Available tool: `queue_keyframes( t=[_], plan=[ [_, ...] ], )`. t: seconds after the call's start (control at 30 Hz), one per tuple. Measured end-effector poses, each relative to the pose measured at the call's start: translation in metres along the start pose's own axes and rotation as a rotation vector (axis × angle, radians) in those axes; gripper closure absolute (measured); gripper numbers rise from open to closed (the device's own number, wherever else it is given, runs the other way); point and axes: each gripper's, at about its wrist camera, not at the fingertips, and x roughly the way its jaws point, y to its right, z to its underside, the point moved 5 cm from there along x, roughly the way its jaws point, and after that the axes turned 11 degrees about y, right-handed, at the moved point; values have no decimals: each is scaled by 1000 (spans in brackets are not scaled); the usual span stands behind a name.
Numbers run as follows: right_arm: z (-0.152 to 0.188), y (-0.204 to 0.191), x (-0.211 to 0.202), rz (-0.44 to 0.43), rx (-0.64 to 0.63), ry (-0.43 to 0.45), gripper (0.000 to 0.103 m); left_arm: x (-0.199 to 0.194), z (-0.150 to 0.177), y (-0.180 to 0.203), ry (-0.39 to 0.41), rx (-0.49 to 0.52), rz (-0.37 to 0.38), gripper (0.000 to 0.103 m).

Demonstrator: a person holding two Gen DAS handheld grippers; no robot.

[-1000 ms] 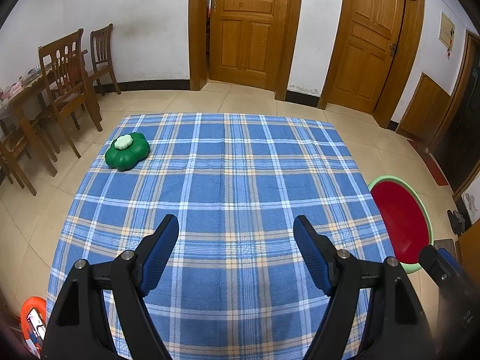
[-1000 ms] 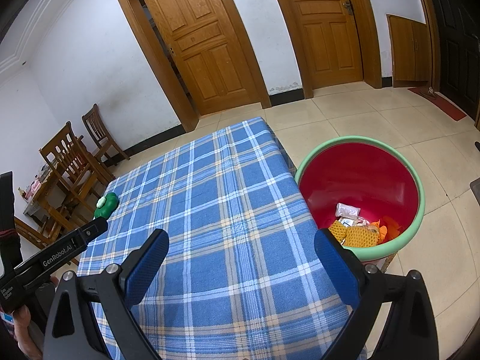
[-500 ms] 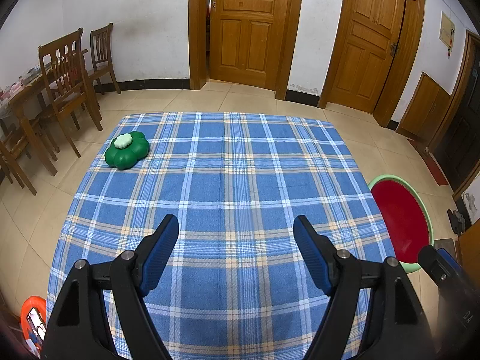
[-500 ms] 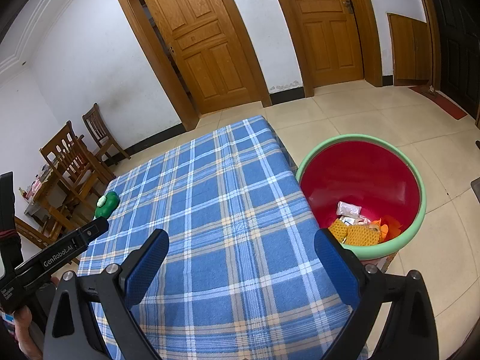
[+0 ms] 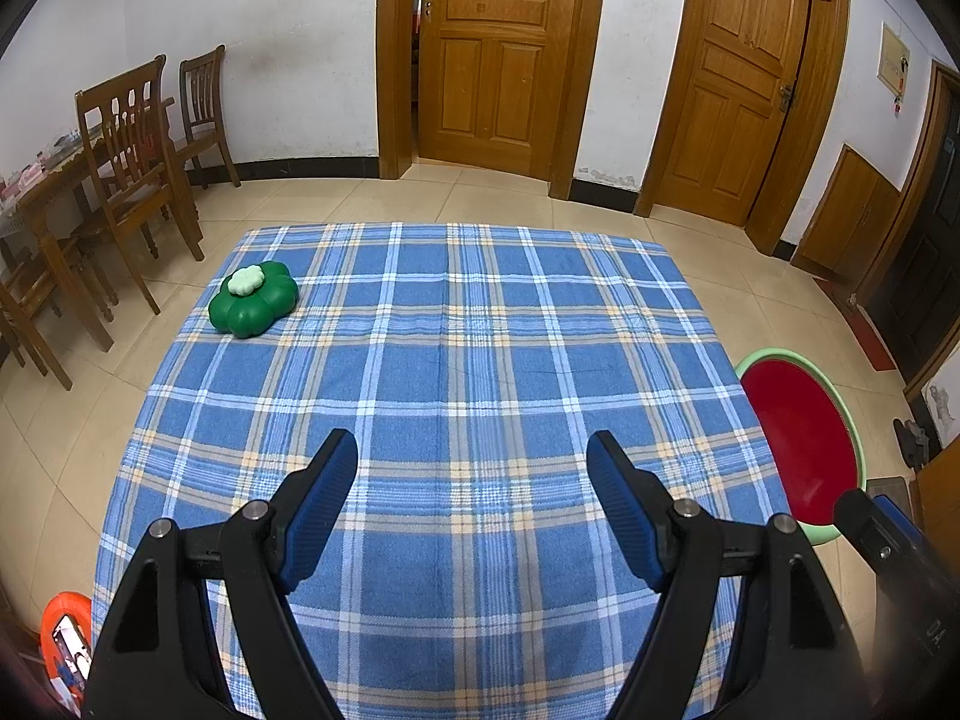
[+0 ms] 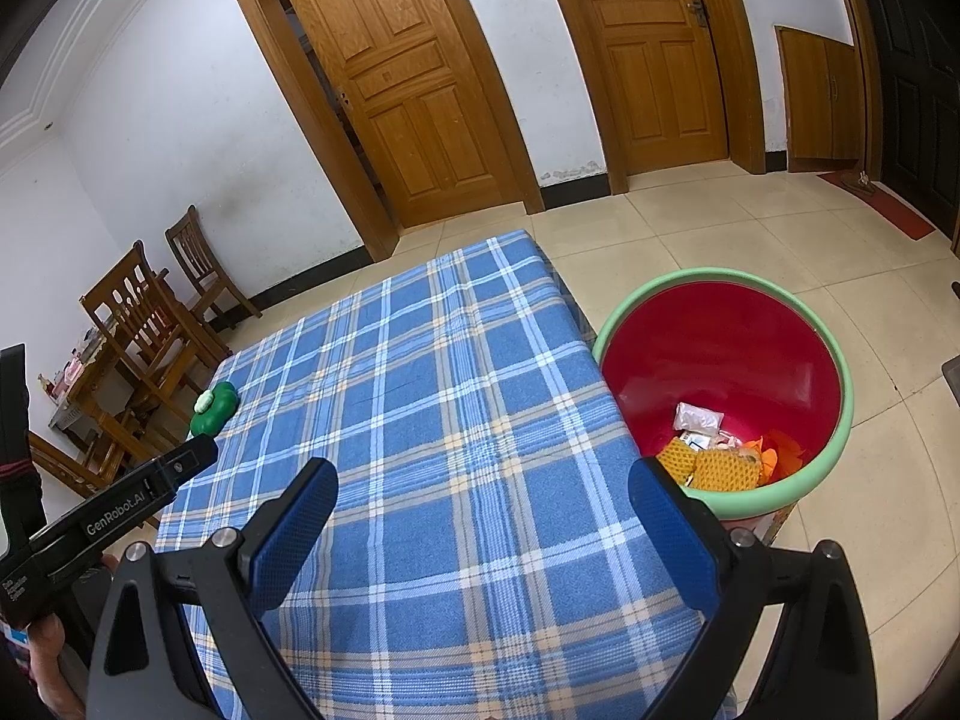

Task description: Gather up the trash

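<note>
Only part of the red basin (image 5: 801, 438) is seen in the left wrist view, where its contents are hidden by the table edge. In the right wrist view the trash (image 6: 720, 456) is seen lying at the bottom of the basin (image 6: 834, 438): orange net pieces and a clear wrapper, the small items being hard to make out. The basin is placed on the floor just beside the blue plaid tablecloth (image 5: 468, 384). The left gripper (image 5: 472, 480) and the right gripper (image 6: 483, 516) are both held above the cloth with fingers spread wide and nothing between them. The trash lies beyond the right finger of the right gripper. A green clover-shaped object (image 5: 254, 297) is seen at the far left corner.
</note>
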Motion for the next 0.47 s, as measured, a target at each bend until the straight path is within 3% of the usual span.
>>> queue_keyframes(
  t=[0.47],
  plan=[
    [1,-2,1,2,-2,-2,4,-1,2,-2,-5,-1,0,25]
  ],
)
